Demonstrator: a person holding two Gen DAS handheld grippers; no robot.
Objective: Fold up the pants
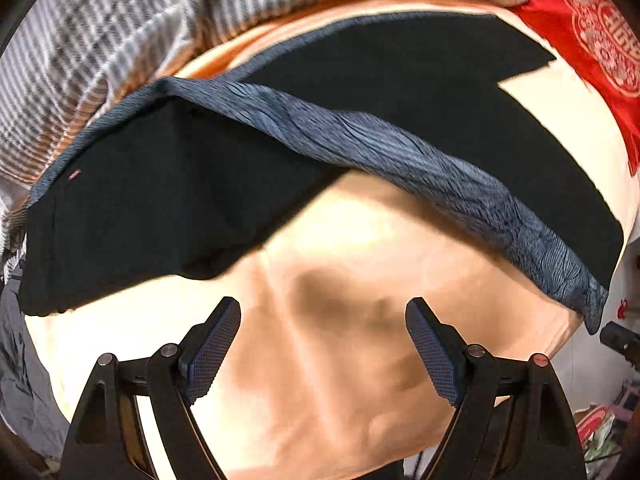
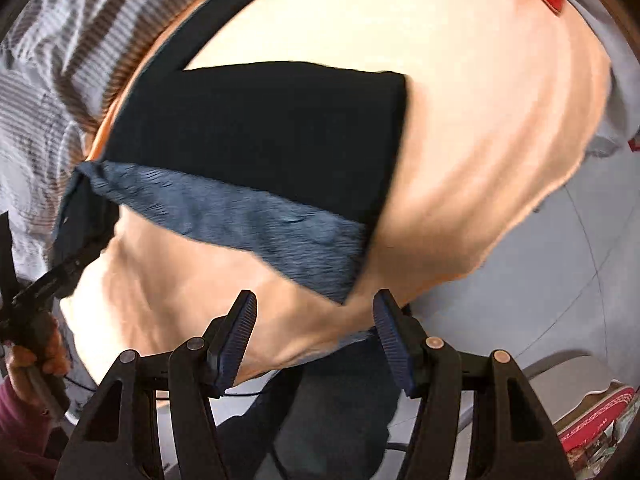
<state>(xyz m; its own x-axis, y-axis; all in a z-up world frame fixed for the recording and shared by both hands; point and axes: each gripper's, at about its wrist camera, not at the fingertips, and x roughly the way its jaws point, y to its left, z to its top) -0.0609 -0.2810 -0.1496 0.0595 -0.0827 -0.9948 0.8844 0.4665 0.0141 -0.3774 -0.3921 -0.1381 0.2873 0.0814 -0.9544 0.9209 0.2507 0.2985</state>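
Dark pants (image 1: 400,92) lie on a peach sheet (image 1: 340,360) beside a striped blanket (image 1: 100,40); left hand-held gripper (image 1: 323,344) and right hand-held gripper (image 2: 314,336) both gape, empty.

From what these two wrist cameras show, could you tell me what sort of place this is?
Probably a bedroom at home: the dark pants lie on a peach sheet that looks like a bed, with a striped grey-and-white quilt bunched beyond it and a red embroidered cloth at the far corner.

Warm, bright light; soft shadows on cloth; motion blur; strong fisheye edge bending.
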